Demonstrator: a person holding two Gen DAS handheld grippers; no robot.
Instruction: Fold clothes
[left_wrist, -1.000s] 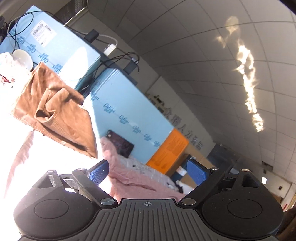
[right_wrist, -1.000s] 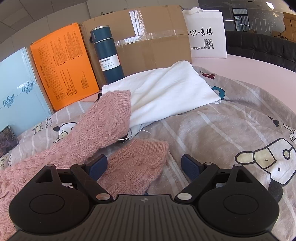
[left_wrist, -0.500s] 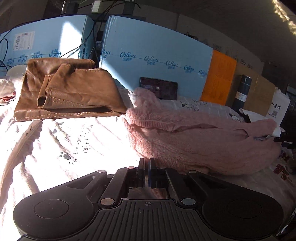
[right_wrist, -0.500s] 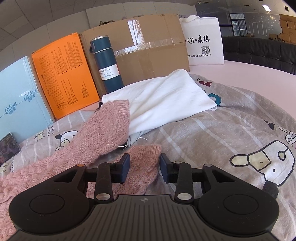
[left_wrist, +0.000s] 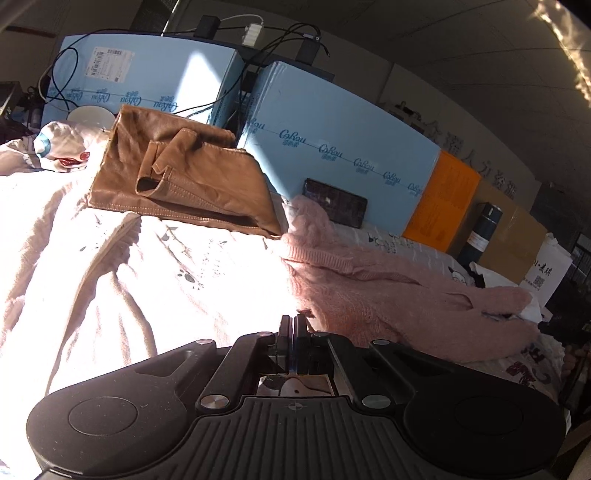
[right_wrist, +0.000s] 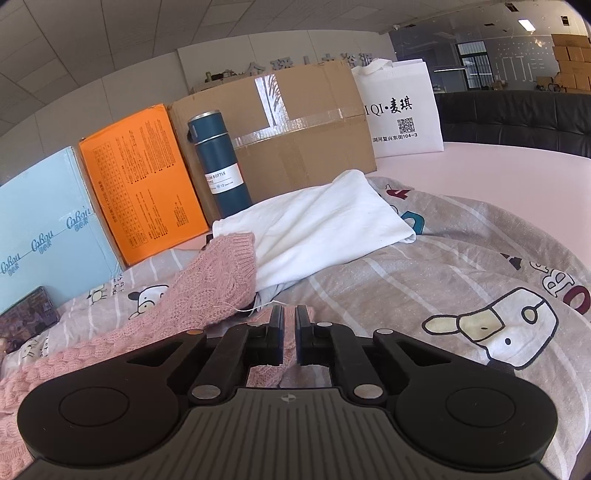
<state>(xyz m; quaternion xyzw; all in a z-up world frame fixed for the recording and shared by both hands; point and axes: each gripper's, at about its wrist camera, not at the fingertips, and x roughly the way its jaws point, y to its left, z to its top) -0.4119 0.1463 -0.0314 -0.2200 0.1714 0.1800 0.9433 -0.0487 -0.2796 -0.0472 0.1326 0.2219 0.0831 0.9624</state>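
Pink knit sweater (left_wrist: 388, 295) sprawled on cartoon-print bedsheet (left_wrist: 147, 288), long axis running ten o'clock to four o'clock in the left view; left gripper (left_wrist: 294, 325) clenched at its hem; right gripper (right_wrist: 289, 321) clenched on pink knit; brown jacket (left_wrist: 177, 177) at ten o'clock; white garment (right_wrist: 325, 229) at one o'clock

In your left wrist view, hard sunlight blows the bedsheet (left_wrist: 122, 280) out to near white, while the ceiling and far wall stay dim. The brown jacket (left_wrist: 181, 181) casts a sharp shadow under its edge. Your right wrist view is evenly lit and soft, with glare only on the tape of the cardboard box (right_wrist: 280, 147). Both views are sharp, and straight lines bow toward the dark corners.
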